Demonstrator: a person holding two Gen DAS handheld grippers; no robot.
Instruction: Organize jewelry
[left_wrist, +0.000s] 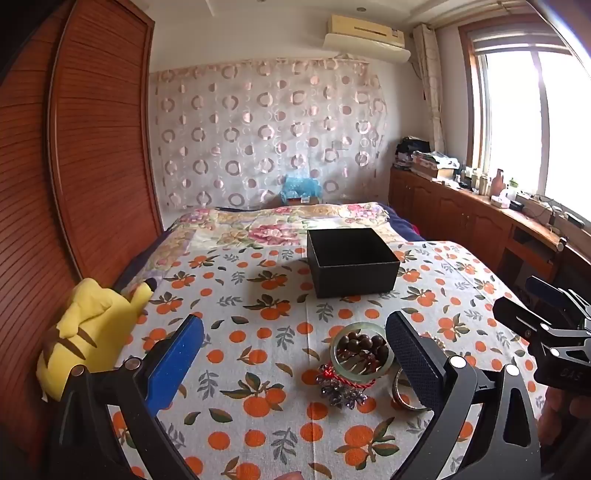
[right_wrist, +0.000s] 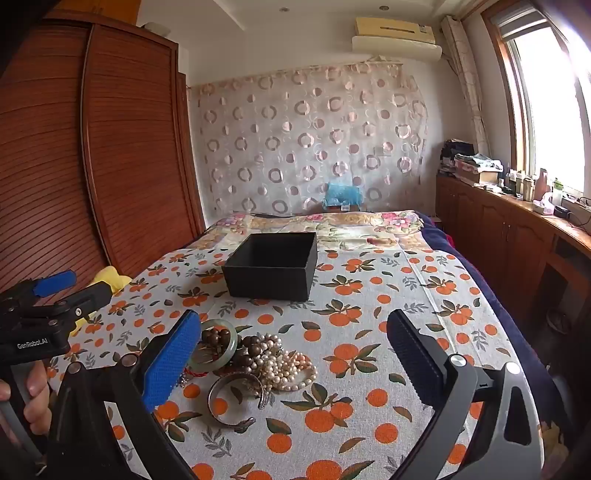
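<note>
Both our left gripper (left_wrist: 295, 354) and right gripper (right_wrist: 295, 354) gape wide; the cuff bracelet (right_wrist: 236, 400) lies flat, its gap facing five o'clock, box (right_wrist: 271, 267) at twelve.

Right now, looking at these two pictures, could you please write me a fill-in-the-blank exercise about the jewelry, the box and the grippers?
1. The square black box stands open on the orange-print cloth, and inside it holds ____.
2. The pale green jade bangle lies around a string of dark ____ beads.
3. The white pearl strand lies ____ the box, in the jewelry pile.
4. The left gripper and right gripper are both ____.

Missing words: nothing; brown; outside; open
</note>
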